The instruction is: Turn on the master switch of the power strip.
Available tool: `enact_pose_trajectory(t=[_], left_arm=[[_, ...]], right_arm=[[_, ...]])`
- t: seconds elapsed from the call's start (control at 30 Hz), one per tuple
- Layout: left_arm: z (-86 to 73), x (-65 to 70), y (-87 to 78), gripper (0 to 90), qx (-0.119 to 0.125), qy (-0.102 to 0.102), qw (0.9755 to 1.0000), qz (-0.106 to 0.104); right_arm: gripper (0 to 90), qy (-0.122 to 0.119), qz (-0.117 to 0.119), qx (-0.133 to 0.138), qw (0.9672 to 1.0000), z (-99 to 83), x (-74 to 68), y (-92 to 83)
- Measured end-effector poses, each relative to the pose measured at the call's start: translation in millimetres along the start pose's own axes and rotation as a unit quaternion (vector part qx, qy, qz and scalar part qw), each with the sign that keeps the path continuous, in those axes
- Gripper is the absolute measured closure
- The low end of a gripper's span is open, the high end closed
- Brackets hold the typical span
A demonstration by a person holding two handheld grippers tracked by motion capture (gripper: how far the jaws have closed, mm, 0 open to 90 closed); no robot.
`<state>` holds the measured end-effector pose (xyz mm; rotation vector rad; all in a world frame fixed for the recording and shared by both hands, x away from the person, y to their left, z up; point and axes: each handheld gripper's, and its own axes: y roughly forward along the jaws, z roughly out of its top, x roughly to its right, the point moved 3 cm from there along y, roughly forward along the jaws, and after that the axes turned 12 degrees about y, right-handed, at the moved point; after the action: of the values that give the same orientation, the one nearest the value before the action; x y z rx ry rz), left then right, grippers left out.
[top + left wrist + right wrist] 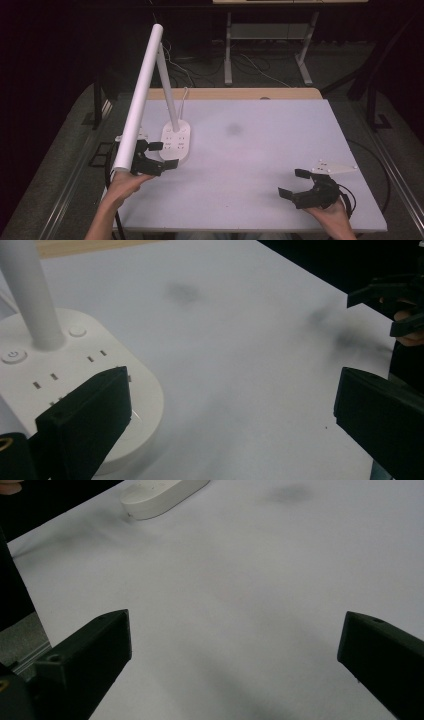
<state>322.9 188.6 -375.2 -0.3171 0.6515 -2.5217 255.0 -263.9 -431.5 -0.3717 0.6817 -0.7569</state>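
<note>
A white desk lamp with an oval socket base point(175, 141) is set at the white surface's point(260, 150) left; the left claw point(163, 154) is held agape beside it, the right claw point(294, 183) agape well apart

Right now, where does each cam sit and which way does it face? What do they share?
High view: above the person's side, looking forward and down on the white table; forearms, left gripper and right gripper enter from below.
Left gripper view: rides the left gripper, faces across the table past the desk lamp base; own jaws apart, right gripper far off.
Right gripper view: rides the right gripper, faces toward the lamp base; own jaws apart.
Shared: lamp base and a dark smudge on the table.
</note>
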Motion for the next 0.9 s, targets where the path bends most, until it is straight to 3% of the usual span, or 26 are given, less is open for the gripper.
enact_pose_trajectory(t=[0.43, 0.9], left_arm=[[14.6, -17.6, -0.3, 1.1, -0.028, 0.009, 0.9995, 0.012], [20.4, -37.3, 0.5, 1.6, -0.041, -0.005, 0.9988, 0.027]], right_arm=[[0.2, -0.001, 0.003, -0.001, 1.0000, -0.2, 0.1, 0.1], [0.3, -0.001, 0.004, -0.001, 1.0000, -0.1, 0.6, -0.1]])
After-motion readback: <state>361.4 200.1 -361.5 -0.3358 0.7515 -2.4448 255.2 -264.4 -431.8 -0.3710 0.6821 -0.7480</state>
